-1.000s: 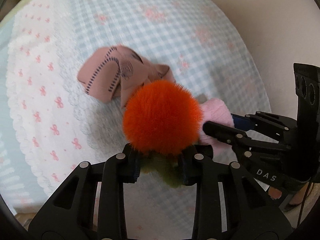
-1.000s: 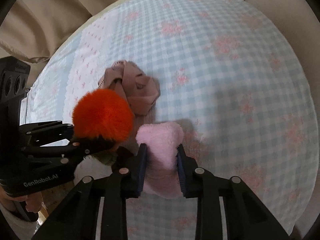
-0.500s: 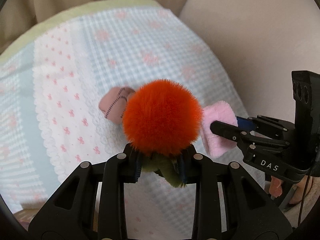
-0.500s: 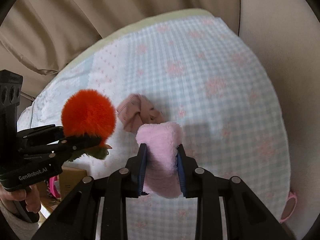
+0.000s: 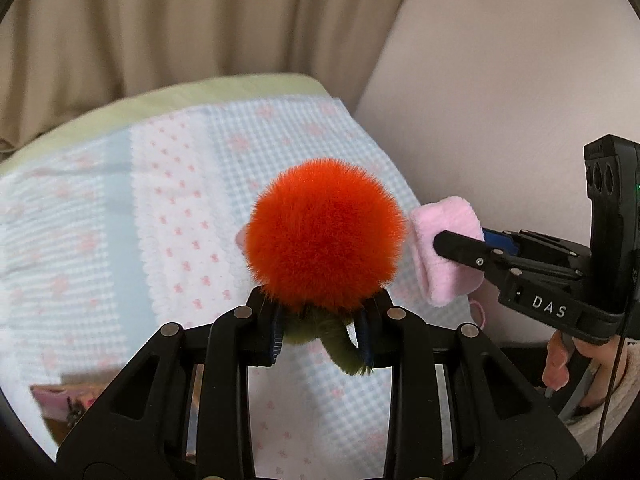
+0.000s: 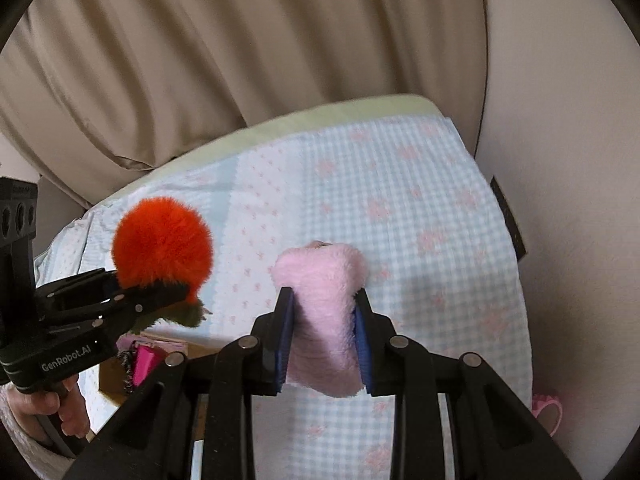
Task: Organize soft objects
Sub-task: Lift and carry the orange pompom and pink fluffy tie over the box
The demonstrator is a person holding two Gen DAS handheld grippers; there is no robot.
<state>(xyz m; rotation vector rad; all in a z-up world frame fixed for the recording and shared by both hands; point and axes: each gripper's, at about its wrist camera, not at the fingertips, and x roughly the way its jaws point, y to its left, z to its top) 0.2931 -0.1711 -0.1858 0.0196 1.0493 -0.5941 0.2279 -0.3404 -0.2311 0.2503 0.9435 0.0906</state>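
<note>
Hand-held gripper (image 6: 323, 334) around pink sock (image 6: 324, 300) (clamped)

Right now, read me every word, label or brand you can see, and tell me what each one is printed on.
"DAS": white letters on the side of the right gripper, seen from the left camera.
"GenRobot.AI": white letters on the side of the left gripper, seen from the right camera.
No other readable text shows; the pink packaging at the lower left is too blurred.

Orange pompom (image 5: 324, 236) with olive-green leaf (image 5: 340, 344); pale pink fleece (image 6: 324, 312); bedspread (image 6: 420, 208) light-blue gingham, pink bows; curtain (image 6: 240, 40) beige.
</note>
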